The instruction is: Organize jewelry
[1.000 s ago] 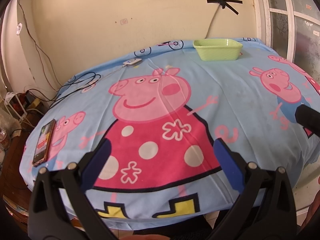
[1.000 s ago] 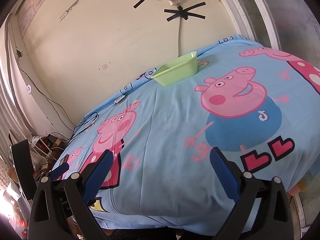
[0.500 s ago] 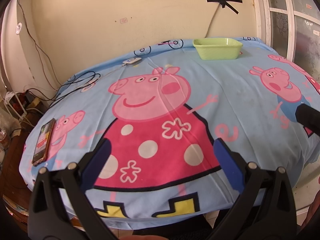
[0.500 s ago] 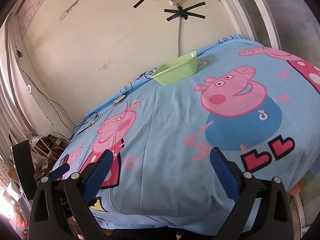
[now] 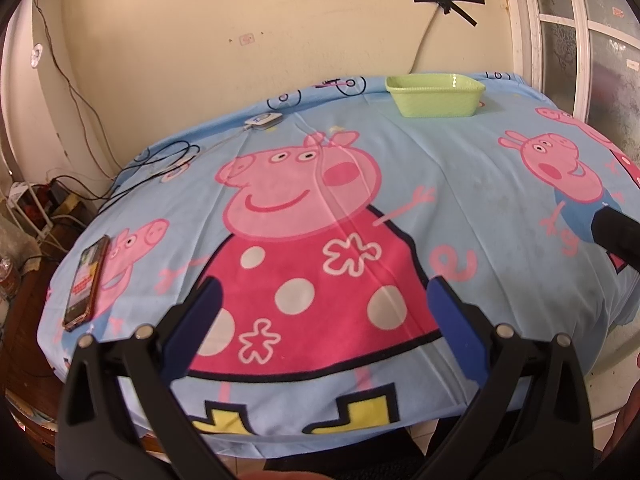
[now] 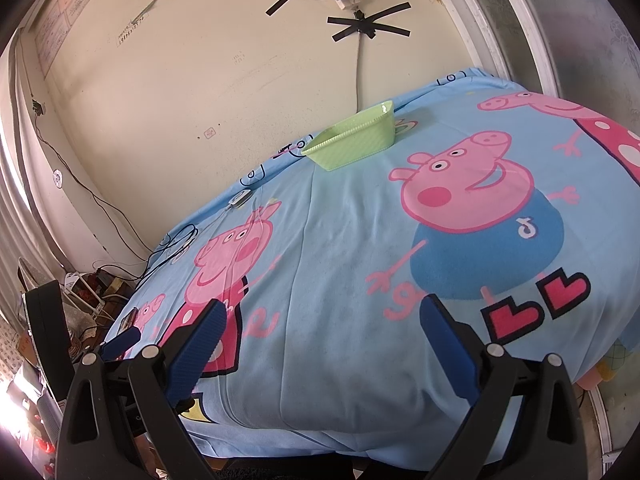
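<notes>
A light green rectangular tray (image 5: 435, 95) stands at the far edge of the table, near the wall; it also shows in the right wrist view (image 6: 352, 141). Its inside is hidden. A thin pale chain (image 5: 320, 160) seems to lie on the cartoon pig's face on the cloth; it is faint. My left gripper (image 5: 324, 324) is open and empty, above the table's near edge. My right gripper (image 6: 322, 342) is open and empty, also at the near edge. The right gripper's tip (image 5: 618, 236) shows at the left view's right edge.
A blue cartoon-pig cloth (image 5: 460, 184) covers the table. A phone (image 5: 86, 280) lies at the near left edge. A small white device (image 5: 262, 121) with black cables (image 5: 160, 160) lies at the far left. Wall and window frame stand behind.
</notes>
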